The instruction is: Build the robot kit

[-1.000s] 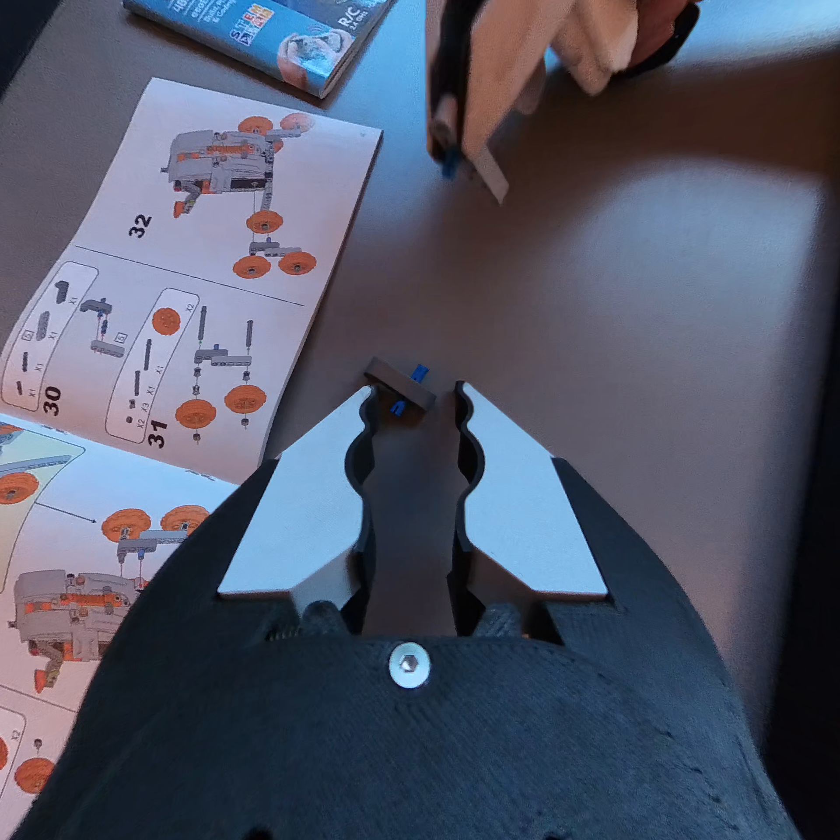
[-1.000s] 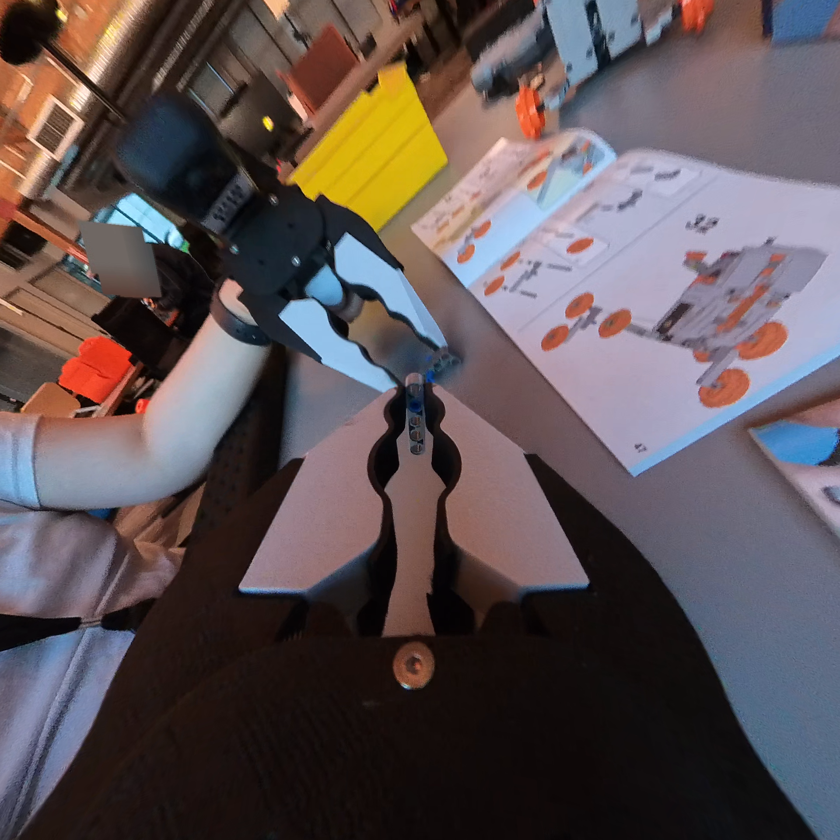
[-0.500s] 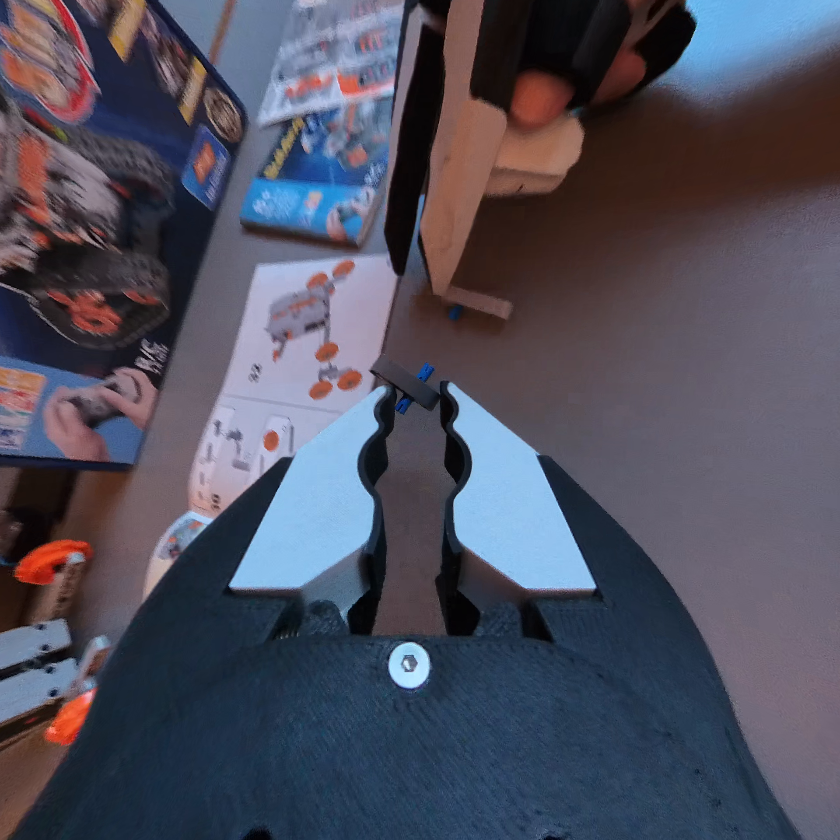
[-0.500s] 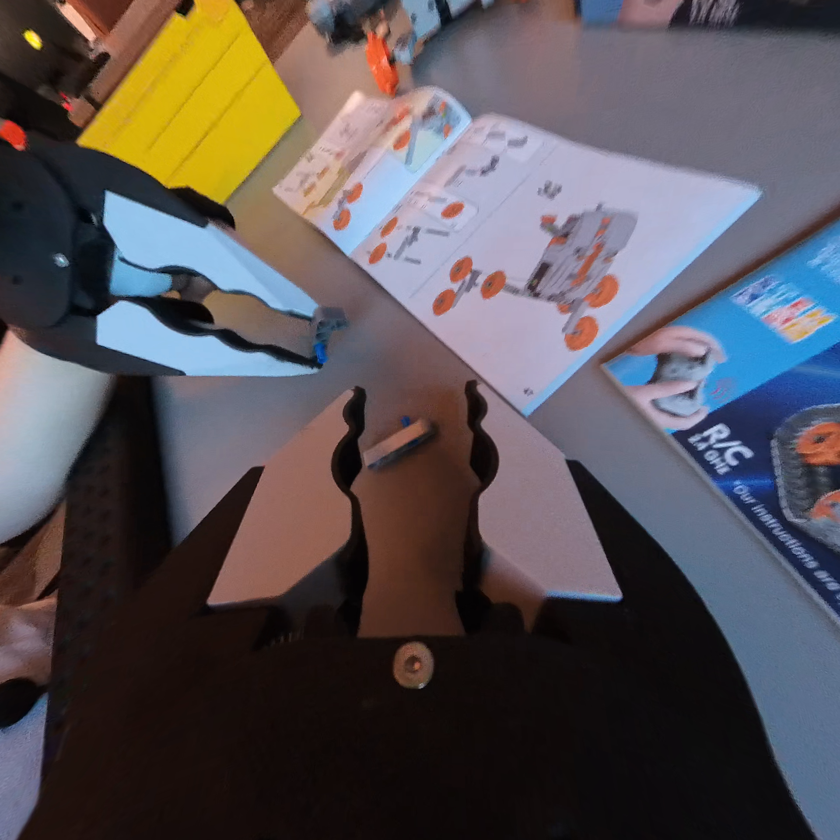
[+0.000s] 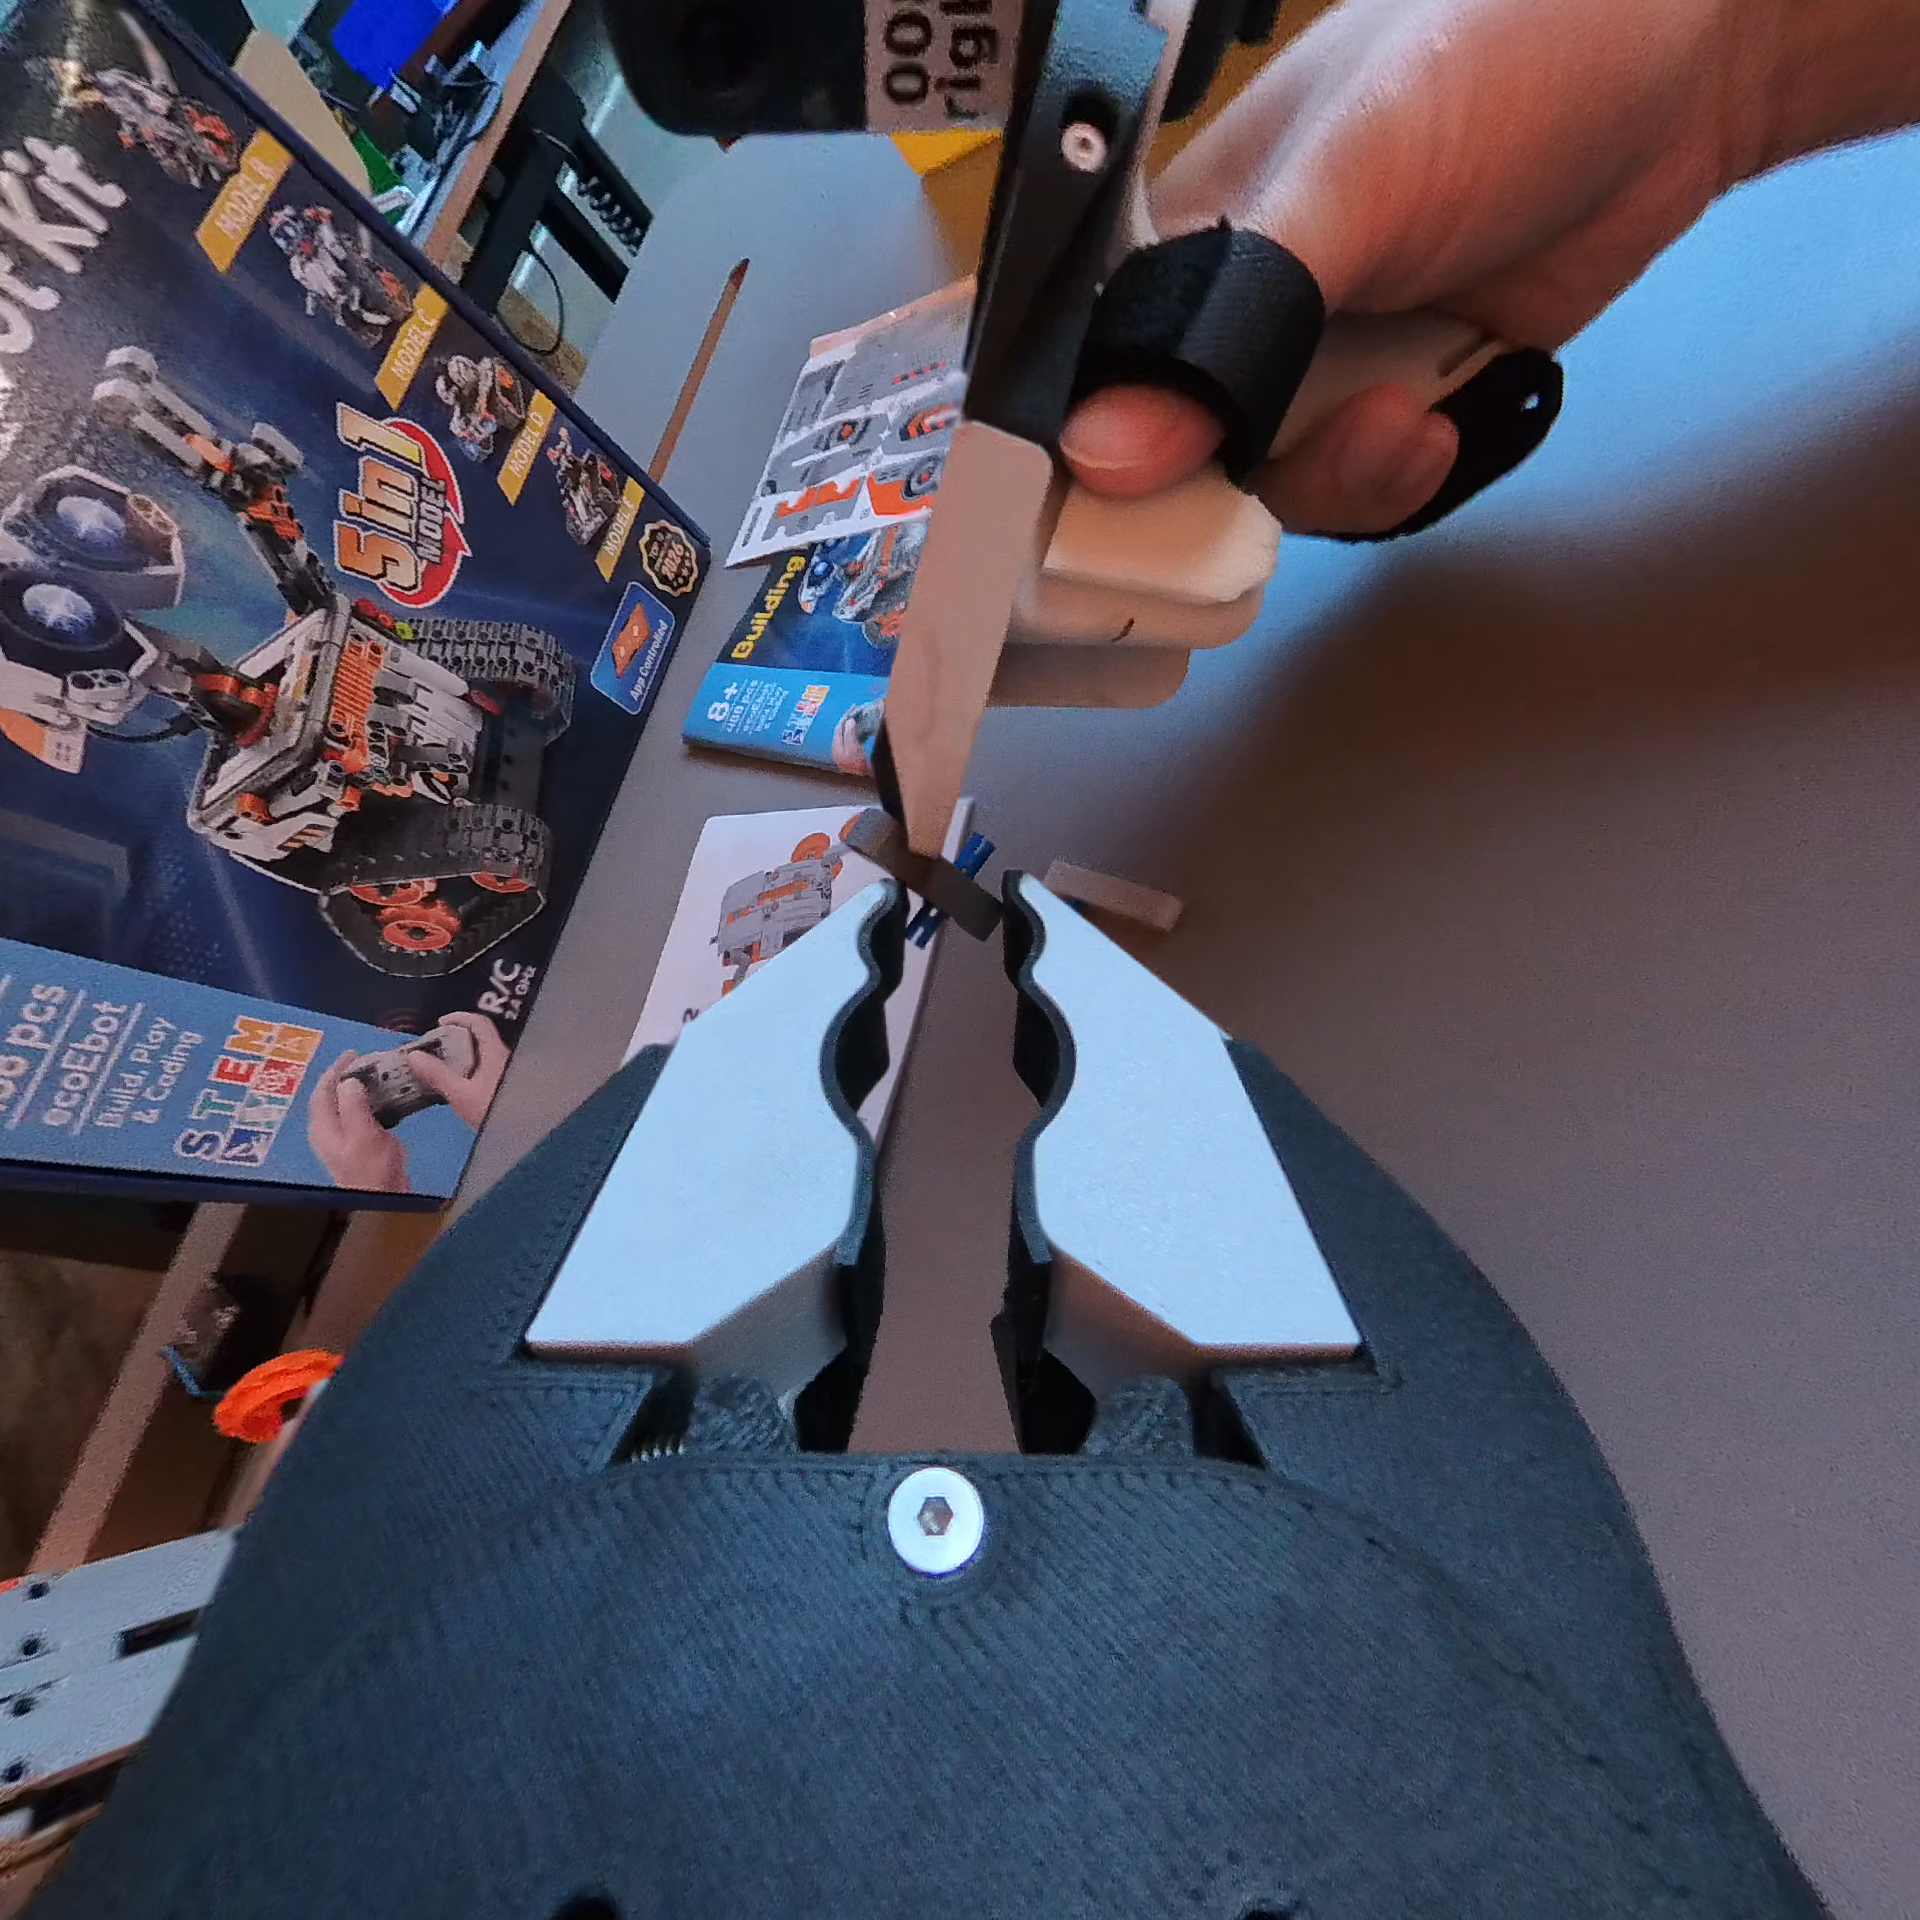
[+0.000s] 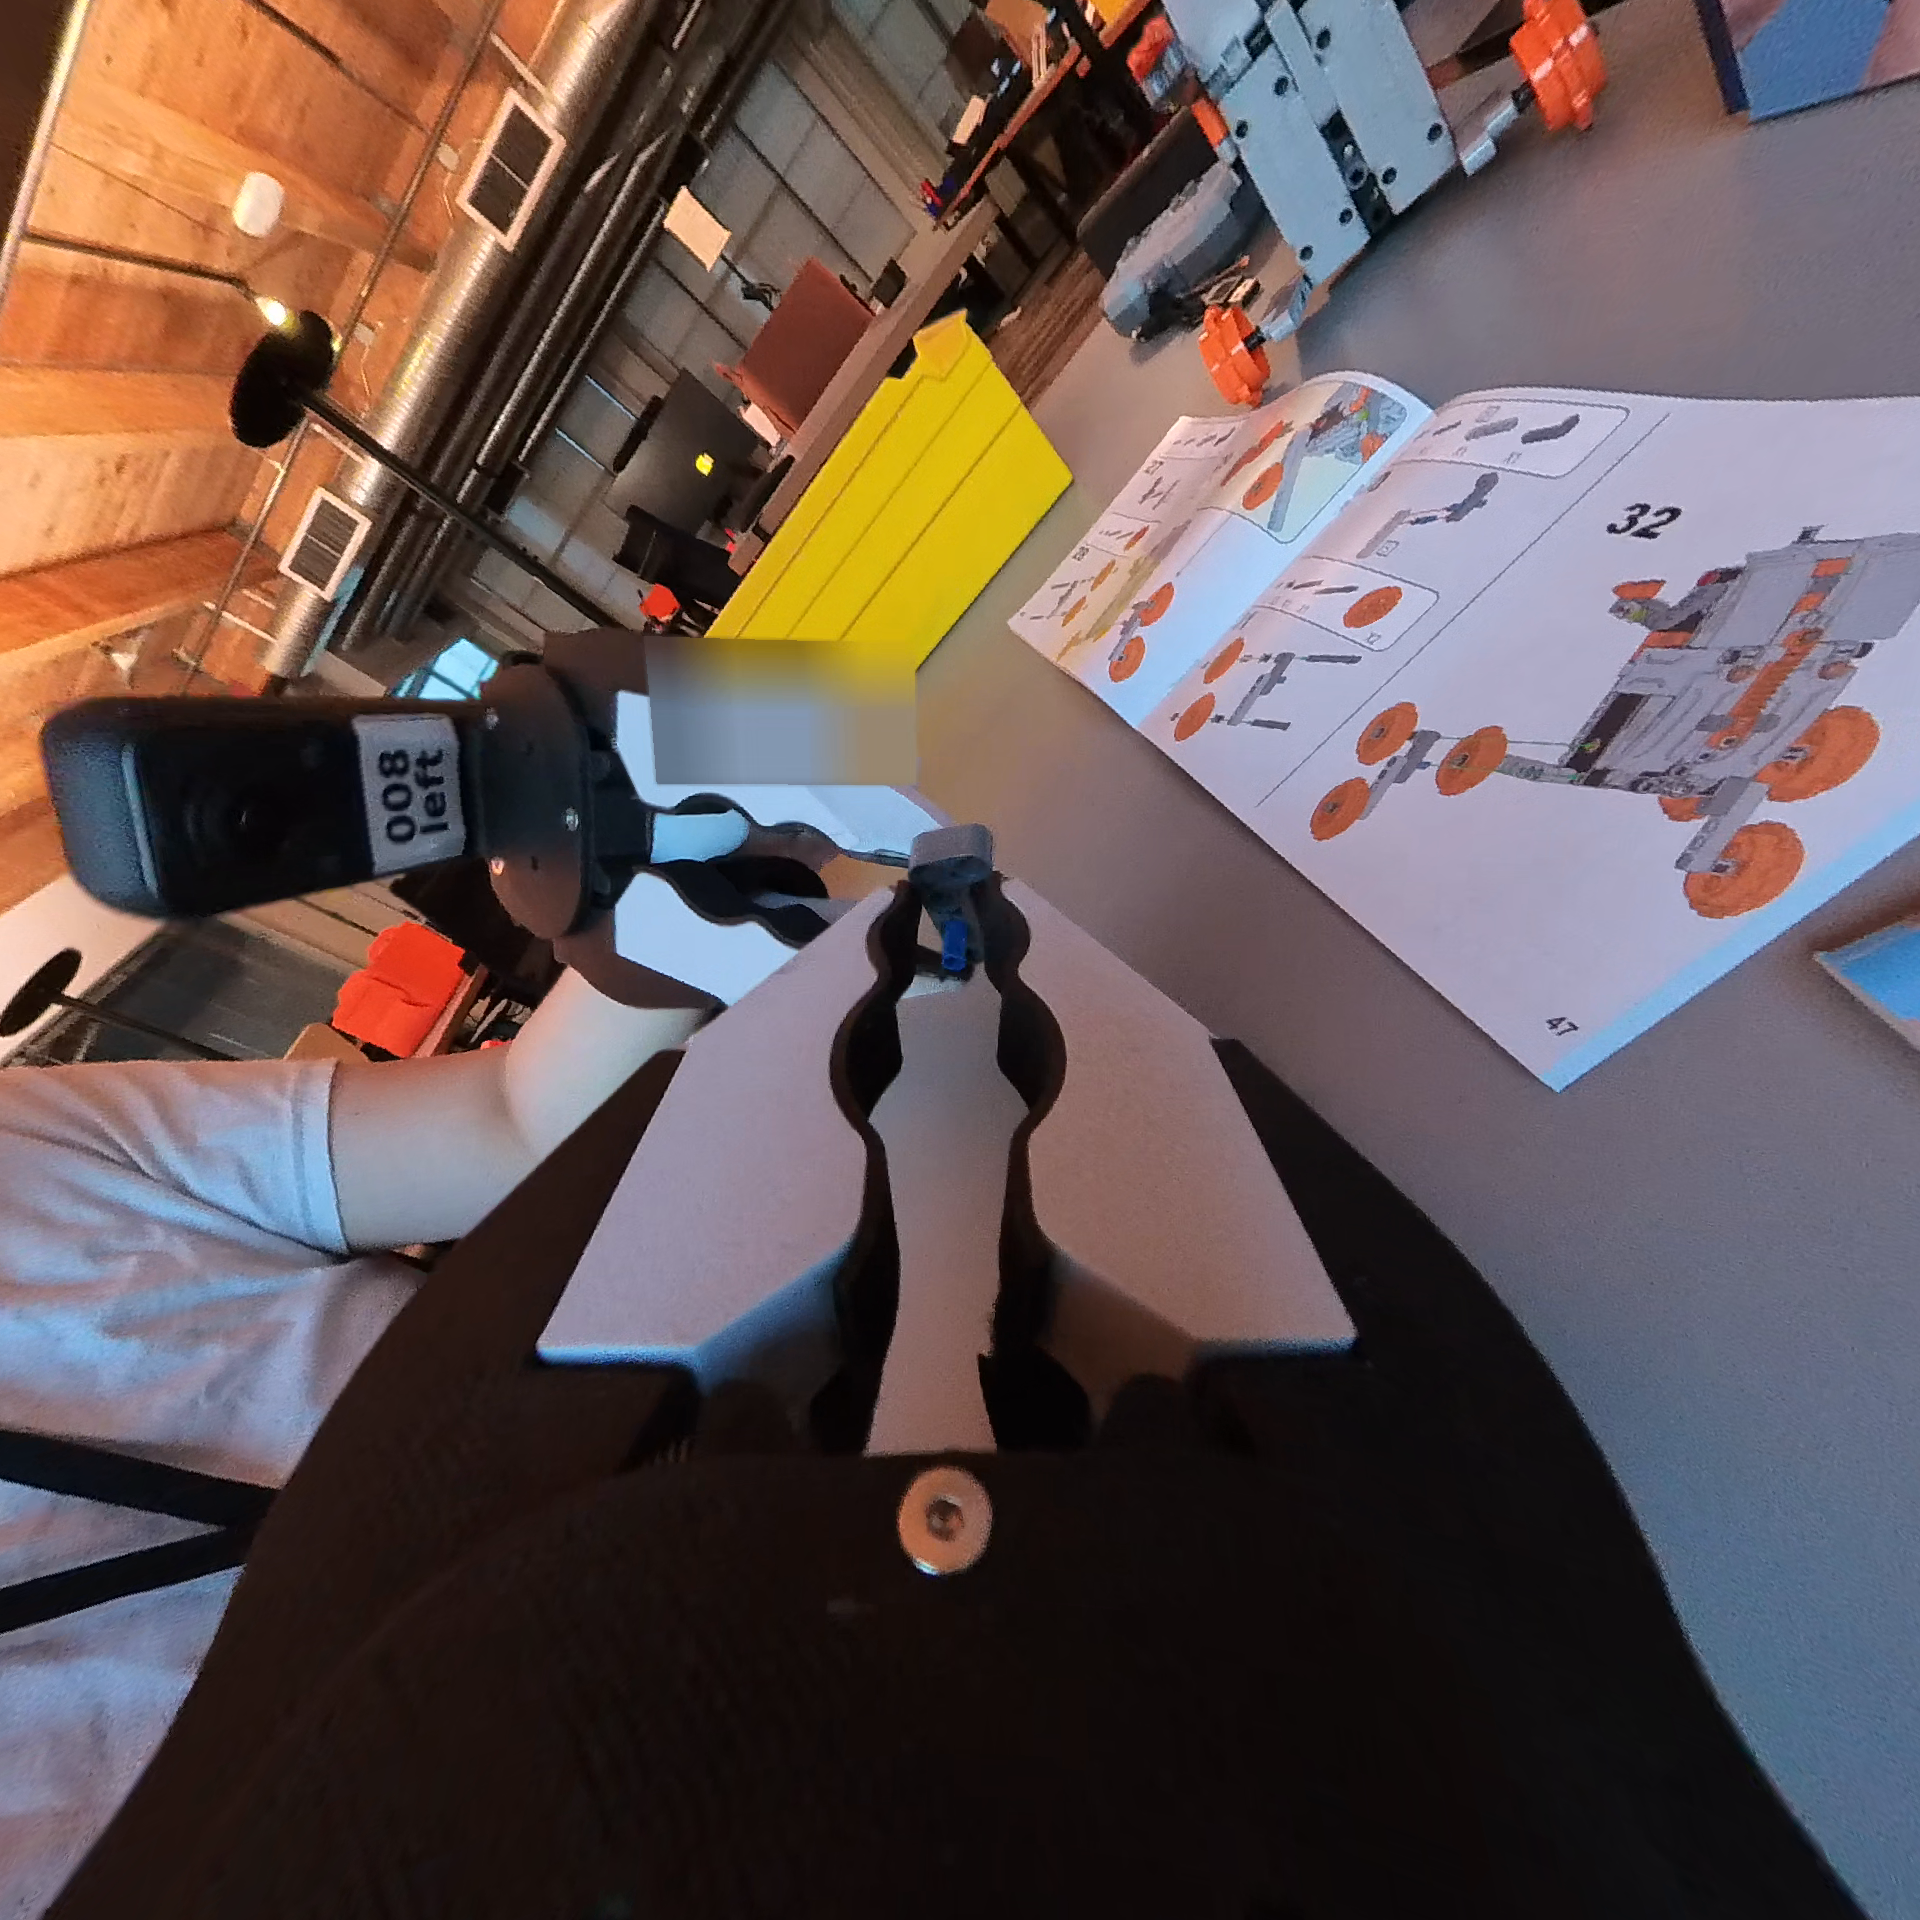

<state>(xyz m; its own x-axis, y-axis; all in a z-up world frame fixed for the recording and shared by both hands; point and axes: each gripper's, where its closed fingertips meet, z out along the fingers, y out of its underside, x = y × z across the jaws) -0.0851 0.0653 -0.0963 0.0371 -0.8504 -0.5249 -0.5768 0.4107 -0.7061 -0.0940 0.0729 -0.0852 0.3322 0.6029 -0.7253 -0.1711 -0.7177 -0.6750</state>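
Both tongs on grey beam (image 5: 940,883); instruction booklet (image 6: 1538,665) beside, second beam (image 5: 1112,891) behind.

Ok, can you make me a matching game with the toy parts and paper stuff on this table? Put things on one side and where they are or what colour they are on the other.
Things:
1. small beam with blue pins
2. loose beam
3. booklet
4. kit box

Place or colour:
a. dark blue
b. lying open on the table
c. at the tips of the left gripper and the right gripper
d. flat on the table, alone, just past the left gripper

Pairs: 1-c, 2-d, 3-b, 4-a
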